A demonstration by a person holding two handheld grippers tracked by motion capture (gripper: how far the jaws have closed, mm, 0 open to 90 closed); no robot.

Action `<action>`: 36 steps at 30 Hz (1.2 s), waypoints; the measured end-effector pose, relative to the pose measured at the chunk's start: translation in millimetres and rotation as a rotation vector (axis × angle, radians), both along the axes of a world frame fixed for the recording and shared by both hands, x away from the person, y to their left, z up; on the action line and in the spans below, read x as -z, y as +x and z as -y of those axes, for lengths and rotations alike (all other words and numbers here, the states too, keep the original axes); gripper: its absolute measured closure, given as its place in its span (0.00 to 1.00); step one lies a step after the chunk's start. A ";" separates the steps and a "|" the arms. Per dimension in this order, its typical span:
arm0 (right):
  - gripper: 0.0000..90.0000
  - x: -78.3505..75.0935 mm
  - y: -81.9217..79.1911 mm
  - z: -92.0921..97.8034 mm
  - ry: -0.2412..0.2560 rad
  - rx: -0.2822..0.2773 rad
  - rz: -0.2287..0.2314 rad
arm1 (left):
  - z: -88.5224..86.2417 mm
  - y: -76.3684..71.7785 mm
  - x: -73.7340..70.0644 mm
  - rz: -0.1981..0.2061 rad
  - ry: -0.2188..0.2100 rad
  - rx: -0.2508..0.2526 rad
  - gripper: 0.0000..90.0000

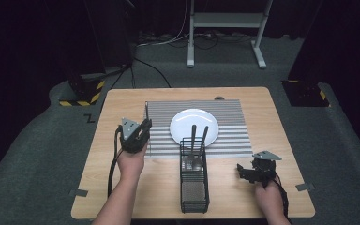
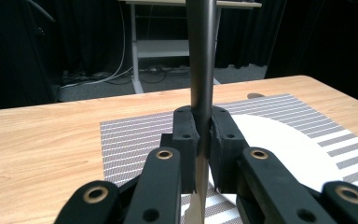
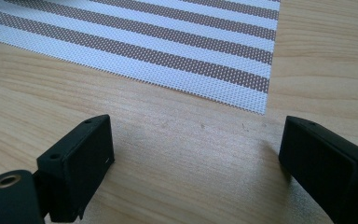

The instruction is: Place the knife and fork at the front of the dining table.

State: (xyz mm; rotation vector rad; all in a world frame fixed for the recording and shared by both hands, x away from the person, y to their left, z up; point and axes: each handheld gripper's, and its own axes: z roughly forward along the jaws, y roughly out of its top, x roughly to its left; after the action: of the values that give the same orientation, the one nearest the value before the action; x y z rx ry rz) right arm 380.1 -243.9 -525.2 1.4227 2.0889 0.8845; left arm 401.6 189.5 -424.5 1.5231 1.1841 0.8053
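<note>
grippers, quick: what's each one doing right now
Left gripper: shut on a knife.
Right gripper: open, holding nothing, over the table.

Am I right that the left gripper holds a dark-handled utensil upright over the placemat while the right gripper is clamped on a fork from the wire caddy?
Not quite. The right gripper is open with nothing between its jaws, as the right gripper view shows. The left gripper does hold the utensil upright over the placemat.

A white plate (image 1: 194, 125) sits on a striped placemat (image 1: 229, 112) laid across the far half of the wooden table (image 1: 276, 122). At the mat's near edge stands a black wire caddy (image 1: 194, 187) with two dark-handled utensils (image 1: 198, 140) upright in it. Beyond the table, a white metal frame (image 1: 225, 28) stands on grey carpet.
</note>
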 end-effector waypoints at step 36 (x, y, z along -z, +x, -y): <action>0.11 -0.1 -0.8 -0.1 0.001 -0.002 -0.001 | 5.7 48.9 23.7 -0.125 -0.047 -0.048 0.91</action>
State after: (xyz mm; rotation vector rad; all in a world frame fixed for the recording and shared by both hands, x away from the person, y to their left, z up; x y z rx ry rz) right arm 379.3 -243.7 -525.1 1.4224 2.0908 0.8860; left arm 450.5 183.9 -448.2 1.5296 1.3267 0.7177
